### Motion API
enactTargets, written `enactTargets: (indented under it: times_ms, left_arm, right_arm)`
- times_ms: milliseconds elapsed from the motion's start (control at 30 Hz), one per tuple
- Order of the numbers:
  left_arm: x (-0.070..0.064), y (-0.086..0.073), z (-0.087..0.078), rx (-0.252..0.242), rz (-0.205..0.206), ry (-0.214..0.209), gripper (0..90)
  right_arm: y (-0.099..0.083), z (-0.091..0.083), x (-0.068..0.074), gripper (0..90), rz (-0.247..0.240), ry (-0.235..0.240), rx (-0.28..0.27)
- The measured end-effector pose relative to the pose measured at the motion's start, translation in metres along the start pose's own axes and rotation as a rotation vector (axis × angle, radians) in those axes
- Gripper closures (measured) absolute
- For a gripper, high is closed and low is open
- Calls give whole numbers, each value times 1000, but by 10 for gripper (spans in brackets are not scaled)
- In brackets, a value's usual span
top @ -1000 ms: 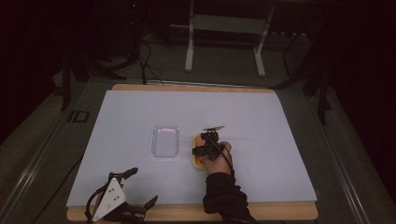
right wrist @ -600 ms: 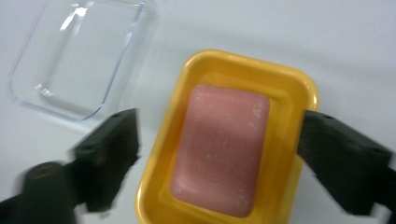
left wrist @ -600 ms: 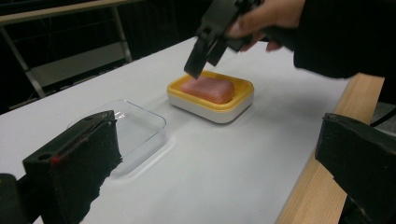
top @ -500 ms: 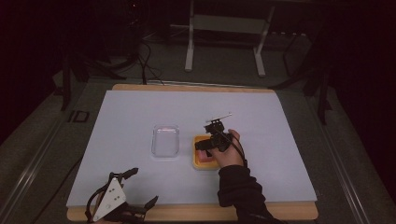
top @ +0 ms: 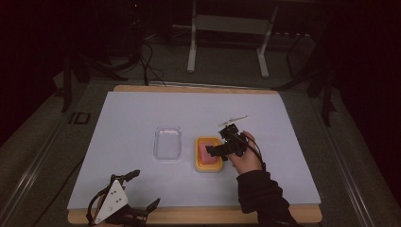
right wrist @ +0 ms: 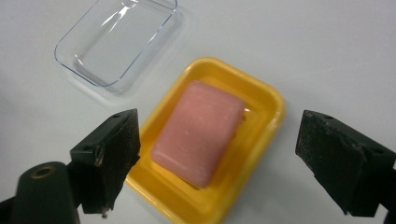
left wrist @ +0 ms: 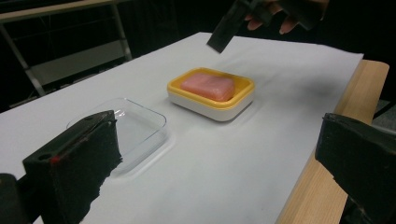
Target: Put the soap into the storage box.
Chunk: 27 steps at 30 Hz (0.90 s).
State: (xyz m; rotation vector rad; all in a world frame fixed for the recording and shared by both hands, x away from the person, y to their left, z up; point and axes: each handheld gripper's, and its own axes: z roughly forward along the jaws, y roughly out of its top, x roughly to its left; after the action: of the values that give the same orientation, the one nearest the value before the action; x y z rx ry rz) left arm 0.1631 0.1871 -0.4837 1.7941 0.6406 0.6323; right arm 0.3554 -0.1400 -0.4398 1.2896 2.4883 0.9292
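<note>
High view: a white sheet (top: 142,118) covers a wooden counter (top: 198,88); the floor around it is dark.
Soap dish: a yellow soap dish (top: 208,154) with a white base sits near the middle of the sheet.
Soap: a pink soap bar (right wrist: 198,130) lies inside the dish, clear of both tongs.
Clear lid: a clear lid (top: 168,142), shallow and see-through, rests on the sheet just beside the dish, on its left, apart from it.
Right tongs: the right tongs (top: 218,150) hover over the dish's right edge; in the right gripper view the jaws stand spread wide on either side of the soap, holding nothing.
Right hand: the right hand (top: 246,156), in a dark sleeve, carries them.
Left tongs: the left tongs (top: 144,191) sit low at the counter's near left edge, jaws spread apart and empty, aimed toward lid and dish.
</note>
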Motion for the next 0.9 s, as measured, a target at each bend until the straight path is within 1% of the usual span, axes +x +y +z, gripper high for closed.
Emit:
enactTargets:
  times_ms: [100,200,267,400,467,667,833,900]
  left_arm:
    - [0,0,0,3,1,2,3]
    - [0,0,0,1,-3,4,3]
    - [0,0,0,2,-2,6,3]
    - [0,0,1,6,2,5,3]
    - [0,0,1,7,1,5,3]
    - [0,-1,1,8,0,7,3]
    - [0,-1,1,11,1,8,3]
    - [0,-1,1,11,-2,8,3]
  right_arm:
    - [-3,-9,-6,136,-22,-15,-16]
    - [-8,-16,-14,139,-19,-17,-13]
    - [-12,-21,-18,140,-20,-28,-14]
    - [-20,-26,-25,136,-29,-45,-7]
    - [-25,-29,-28,135,-28,-50,-20]
    - [-38,-38,-37,133,-47,-68,-28]
    - [-50,-46,-45,132,-42,-96,-48]
    - [-55,-47,-48,132,-42,-96,-55]
